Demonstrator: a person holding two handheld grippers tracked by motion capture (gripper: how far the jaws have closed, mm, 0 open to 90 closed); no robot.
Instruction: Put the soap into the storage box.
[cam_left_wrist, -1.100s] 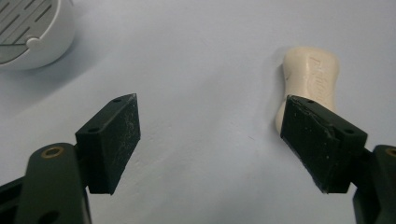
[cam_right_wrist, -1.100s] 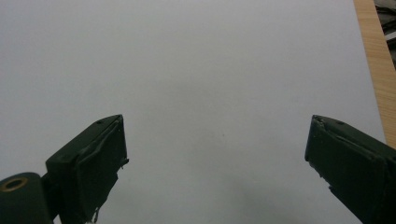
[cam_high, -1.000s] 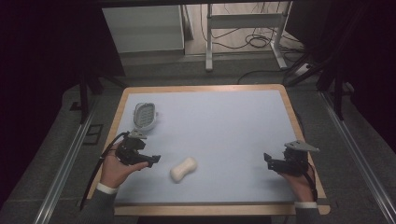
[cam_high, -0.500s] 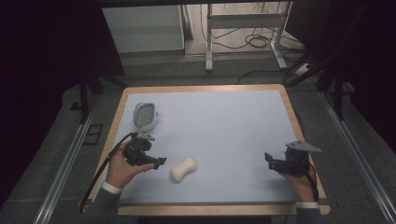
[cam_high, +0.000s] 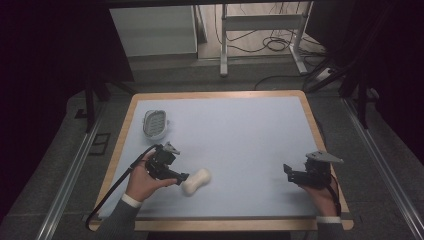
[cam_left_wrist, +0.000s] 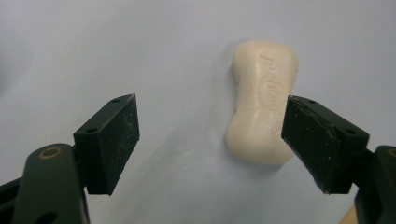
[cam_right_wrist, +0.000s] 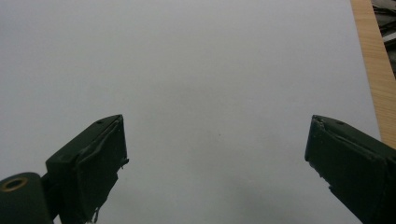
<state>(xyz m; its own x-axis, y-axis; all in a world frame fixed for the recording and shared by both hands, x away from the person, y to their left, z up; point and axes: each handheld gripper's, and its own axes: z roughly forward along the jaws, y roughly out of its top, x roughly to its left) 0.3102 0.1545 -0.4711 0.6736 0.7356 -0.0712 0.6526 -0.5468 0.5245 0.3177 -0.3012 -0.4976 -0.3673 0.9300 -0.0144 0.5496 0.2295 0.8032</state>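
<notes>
A cream, waisted soap bar (cam_high: 196, 181) lies on the light blue table top near the front left. My left gripper (cam_high: 182, 176) is open and points right at it, its tips close to the bar's left end. In the left gripper view the soap bar (cam_left_wrist: 261, 121) lies just past the jaws, off toward the right jaw, whose tip overlaps its lower edge; the left gripper (cam_left_wrist: 210, 126) holds nothing. My right gripper (cam_high: 287, 172) rests at the front right, pointing left. In its own view the right gripper (cam_right_wrist: 217, 144) is wide open over bare surface.
A white oval soap dish (cam_high: 154, 123) with a ribbed inside stands at the left, behind my left hand. The table's wooden rim (cam_high: 220, 94) frames the blue surface. A black cable (cam_high: 112, 192) trails from the left gripper over the front left edge.
My left gripper has moved right and slightly forward, closing in on the soap bar. The soap and the right gripper have stayed put.
</notes>
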